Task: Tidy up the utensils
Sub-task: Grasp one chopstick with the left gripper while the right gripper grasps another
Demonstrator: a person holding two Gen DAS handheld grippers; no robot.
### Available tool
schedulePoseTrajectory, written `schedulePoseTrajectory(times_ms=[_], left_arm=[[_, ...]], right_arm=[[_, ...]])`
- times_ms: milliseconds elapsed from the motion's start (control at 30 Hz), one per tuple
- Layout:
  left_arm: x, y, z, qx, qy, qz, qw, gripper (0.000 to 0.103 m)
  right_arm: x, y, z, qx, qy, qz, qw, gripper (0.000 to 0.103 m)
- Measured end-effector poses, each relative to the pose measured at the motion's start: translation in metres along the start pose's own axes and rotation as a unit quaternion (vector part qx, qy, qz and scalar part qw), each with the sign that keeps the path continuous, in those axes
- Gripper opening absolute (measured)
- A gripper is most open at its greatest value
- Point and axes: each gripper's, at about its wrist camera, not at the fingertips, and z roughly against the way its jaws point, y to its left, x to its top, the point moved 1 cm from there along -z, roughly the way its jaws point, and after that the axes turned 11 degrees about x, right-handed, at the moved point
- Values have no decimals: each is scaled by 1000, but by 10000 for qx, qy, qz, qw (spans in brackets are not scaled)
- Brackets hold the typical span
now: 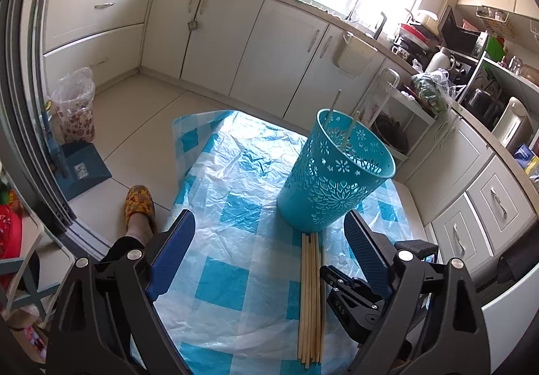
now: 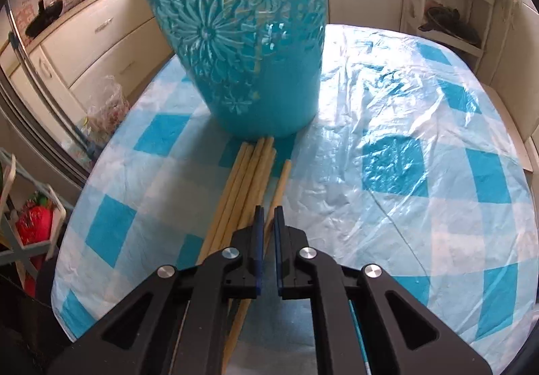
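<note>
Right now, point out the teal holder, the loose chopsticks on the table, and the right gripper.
teal holder (image 1: 331, 186): left wrist view, on its patterned outer wall.
loose chopsticks (image 1: 311, 294): left wrist view, mid-length of the bundle lying on the tablecloth.
right gripper (image 2: 268, 216): right wrist view, midway between its nearly closed fingertips.

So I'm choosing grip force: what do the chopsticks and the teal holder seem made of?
Chopsticks: probably bamboo or wood, pale tan and matte, uncoated-looking. Teal holder: likely moulded plastic, uniform colour, smooth slight sheen, thin wall with floral cut-outs.

The holder (image 1: 337, 169) stands on the tabletop (image 1: 229, 193). Chopsticks (image 1: 311, 294) lie bundled before it, tips at its base. Two sticks (image 1: 348, 129) stand inside.
</note>
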Motion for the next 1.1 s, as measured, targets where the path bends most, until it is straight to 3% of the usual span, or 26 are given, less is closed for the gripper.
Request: schedulePoseTrajectory(times_ms=[133,267,400,500,800,1000,1100], left_arm=[[-4,-5,-10,77,113,-178,9997,86],[-19,-20,-43,288,519,-680,9959,86],[-41,-41,-89,402,1059,-1186,9865,86],[-54,-61,-114,494,1231,-1531,9793,86],[-64,-76,-146,972,1292,-1906,9683,83],[-64,-82,-154,975,1249,-2037,9661,82],[-66,-88,-158,977,1208,-2171,9637,74]], right_arm=[[-3,1,-1,22,66,95,9999,7],[-9,-11,7,24,74,43,10000,7],[-16,-31,18,128,23,-192,9997,7],[-18,-39,22,253,-17,-335,9991,7],[-19,-43,24,440,-68,-382,9983,7],[-19,-43,25,463,-80,-361,9982,7],[-19,-43,24,455,-89,-331,9984,7]])
